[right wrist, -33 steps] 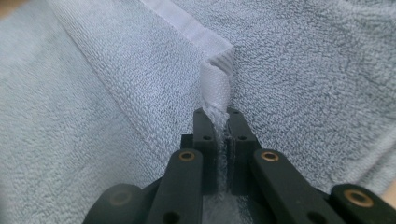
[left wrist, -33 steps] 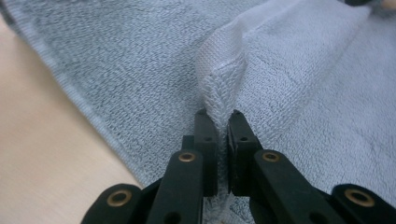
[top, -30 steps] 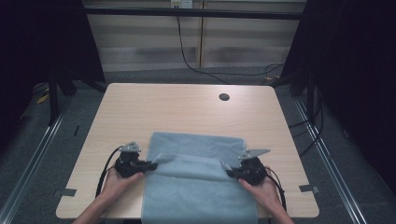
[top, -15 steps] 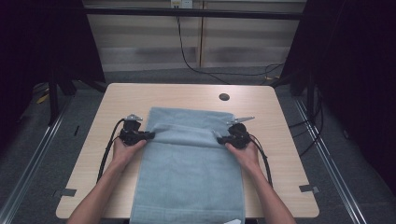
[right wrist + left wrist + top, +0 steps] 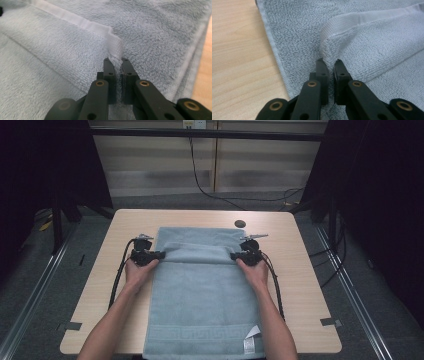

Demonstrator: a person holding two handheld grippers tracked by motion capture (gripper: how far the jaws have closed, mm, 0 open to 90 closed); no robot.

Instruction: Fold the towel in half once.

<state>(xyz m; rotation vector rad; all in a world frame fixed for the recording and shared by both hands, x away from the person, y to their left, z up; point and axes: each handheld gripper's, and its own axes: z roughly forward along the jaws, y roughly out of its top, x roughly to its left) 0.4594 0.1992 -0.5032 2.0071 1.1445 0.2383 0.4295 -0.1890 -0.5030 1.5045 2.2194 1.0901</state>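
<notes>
A pale blue-grey towel (image 5: 202, 295) lies lengthwise on the wooden table (image 5: 310, 285), its near end hanging over the front edge. My left gripper (image 5: 159, 254) is shut on the towel's left corner (image 5: 329, 56), which curls up between the jaws. At the towel's right side my right gripper (image 5: 234, 255) is shut on the other hemmed corner (image 5: 115, 53). Both held corners sit over the far part of the towel, so a fold (image 5: 197, 251) runs across between the two grippers. A white label (image 5: 251, 340) shows at the towel's near right corner.
A small dark round disc (image 5: 240, 224) lies on the table beyond the towel's far right corner. Black cables (image 5: 119, 272) trail from both grippers along the forearms. Bare wood flanks the towel on the left (image 5: 239, 55) and right. Dark floor and metal rails surround the table.
Both hands have carried the held towel edge away from the person toward the far end of the table, stretching the towel out. The grip on both corners is unchanged.
</notes>
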